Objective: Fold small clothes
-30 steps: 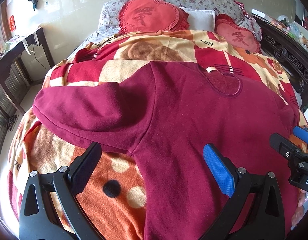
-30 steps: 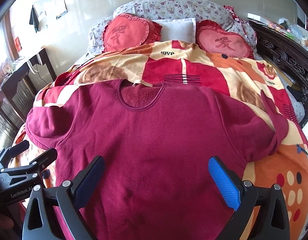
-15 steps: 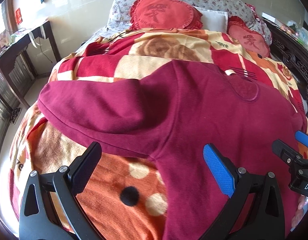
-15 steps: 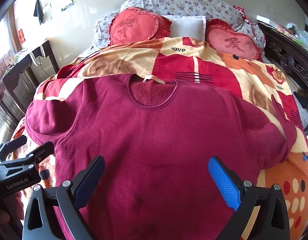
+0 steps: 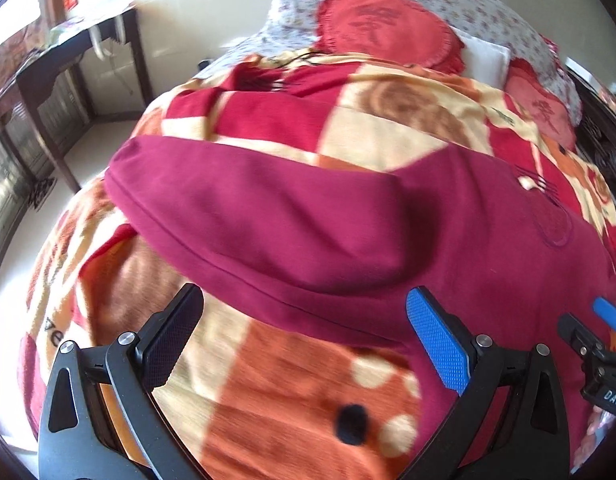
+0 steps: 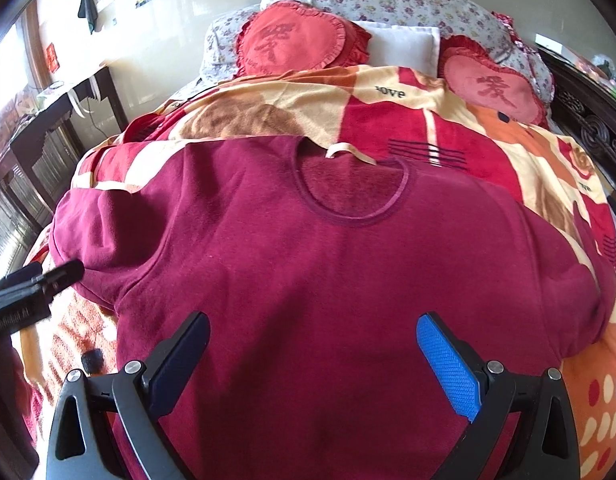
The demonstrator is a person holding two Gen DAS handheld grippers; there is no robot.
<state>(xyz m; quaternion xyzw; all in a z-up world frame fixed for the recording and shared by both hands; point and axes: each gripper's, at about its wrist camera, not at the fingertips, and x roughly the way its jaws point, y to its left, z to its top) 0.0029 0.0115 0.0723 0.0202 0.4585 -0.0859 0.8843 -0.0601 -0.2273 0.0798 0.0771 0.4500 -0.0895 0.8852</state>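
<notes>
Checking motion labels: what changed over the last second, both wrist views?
The left gripper swung left toward the sweater's left sleeve, now centred ahead. The right gripper eased forward over the body. Nothing grasped; both open. Sweater still flat on the blanket.

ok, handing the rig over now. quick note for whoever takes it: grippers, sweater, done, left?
Left gripper: open, empty, above the sweater's left sleeve.
Right gripper: open, empty, over the lower body of the maroon sweater.
Sweater lies flat, front up, on the patterned blanket, both sleeves spread out.
Done: laid out only.
Left: every fold; the sleeve under the left gripper looks like the likely start.
</notes>
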